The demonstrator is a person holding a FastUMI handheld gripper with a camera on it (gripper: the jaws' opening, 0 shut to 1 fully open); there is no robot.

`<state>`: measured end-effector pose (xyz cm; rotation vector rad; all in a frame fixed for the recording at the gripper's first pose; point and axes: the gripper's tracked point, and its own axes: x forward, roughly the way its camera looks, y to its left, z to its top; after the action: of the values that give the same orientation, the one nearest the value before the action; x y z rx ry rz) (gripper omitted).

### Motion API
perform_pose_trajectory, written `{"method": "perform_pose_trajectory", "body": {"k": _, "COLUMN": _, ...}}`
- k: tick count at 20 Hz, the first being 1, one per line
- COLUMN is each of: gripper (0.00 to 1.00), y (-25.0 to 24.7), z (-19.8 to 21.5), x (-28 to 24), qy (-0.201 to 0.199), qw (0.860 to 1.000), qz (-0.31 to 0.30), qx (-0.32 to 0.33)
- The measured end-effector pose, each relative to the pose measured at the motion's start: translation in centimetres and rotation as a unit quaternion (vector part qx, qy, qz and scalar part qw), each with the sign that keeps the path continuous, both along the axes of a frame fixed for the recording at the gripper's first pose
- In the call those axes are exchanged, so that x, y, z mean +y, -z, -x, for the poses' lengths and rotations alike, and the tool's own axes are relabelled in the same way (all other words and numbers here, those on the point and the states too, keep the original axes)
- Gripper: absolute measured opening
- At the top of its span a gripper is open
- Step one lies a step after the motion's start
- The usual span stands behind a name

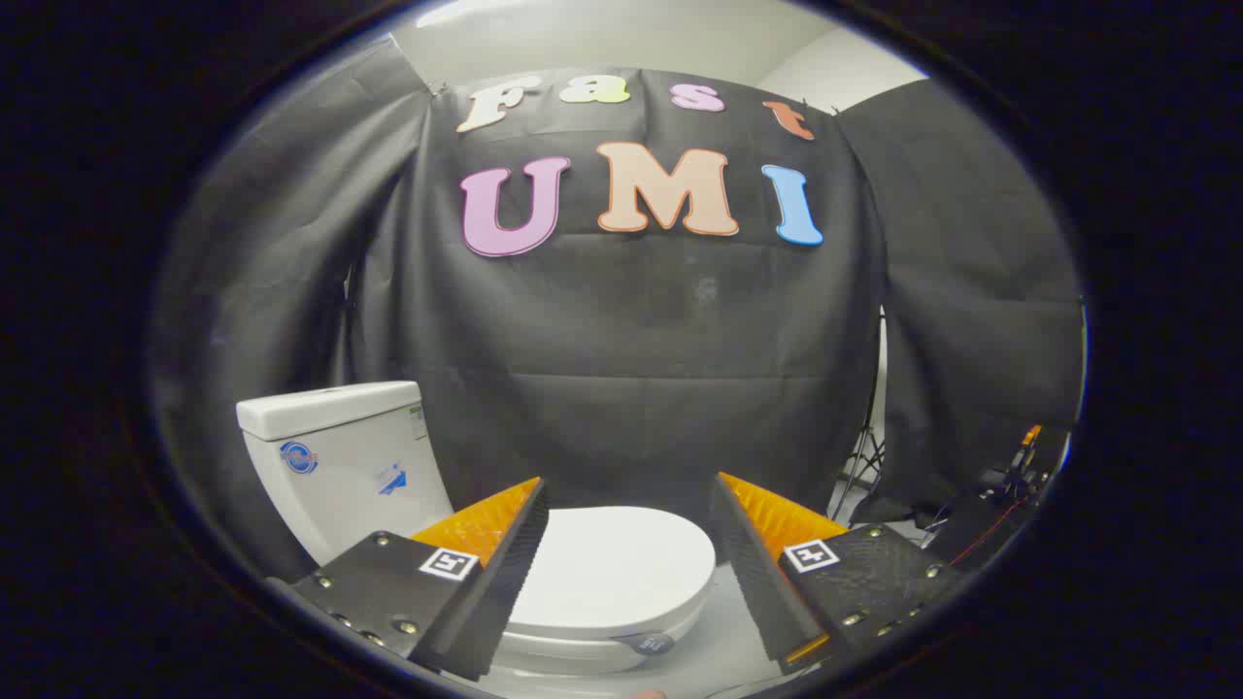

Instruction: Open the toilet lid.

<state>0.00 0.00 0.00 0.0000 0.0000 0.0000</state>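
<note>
A white toilet stands on the floor below and ahead of me, its lid (610,568) lying flat and closed over the bowl. The white tank (340,456) rises behind the lid, off to the left beyond my left finger. My gripper (629,505) hovers above the lid with its fingers spread wide, and nothing is held between them. The lid's rounded front edge shows in the gap between the fingers, nearer the right one. No contact with the lid is visible.
Black cloth walls the booth behind and on both sides of the toilet. A tripod stand (862,456) and some equipment with cables (1010,485) sit to the right beyond my right finger. Pale floor (723,646) shows beside the bowl.
</note>
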Motion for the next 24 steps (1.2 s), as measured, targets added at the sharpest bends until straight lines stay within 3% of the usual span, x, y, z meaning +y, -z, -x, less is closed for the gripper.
{"method": "perform_pose_trajectory", "body": {"k": 10, "gripper": 0.99, "y": 0.4, "z": 0.4, "x": 3.9, "qy": -0.025, "qw": 0.999, "qz": 0.029, "qx": -0.009}}
{"method": "perform_pose_trajectory", "body": {"k": 19, "gripper": 0.99, "y": -0.6, "z": -0.1, "x": -0.9, "qy": 0.014, "qw": 0.999, "qz": 0.049, "qx": -0.018}}
{"method": "perform_pose_trajectory", "body": {"k": 24, "gripper": 0.99, "y": -0.9, "z": 0.0, "x": -2.9, "qy": 0.030, "qw": 0.999, "qz": 0.010, "qx": -0.016}}
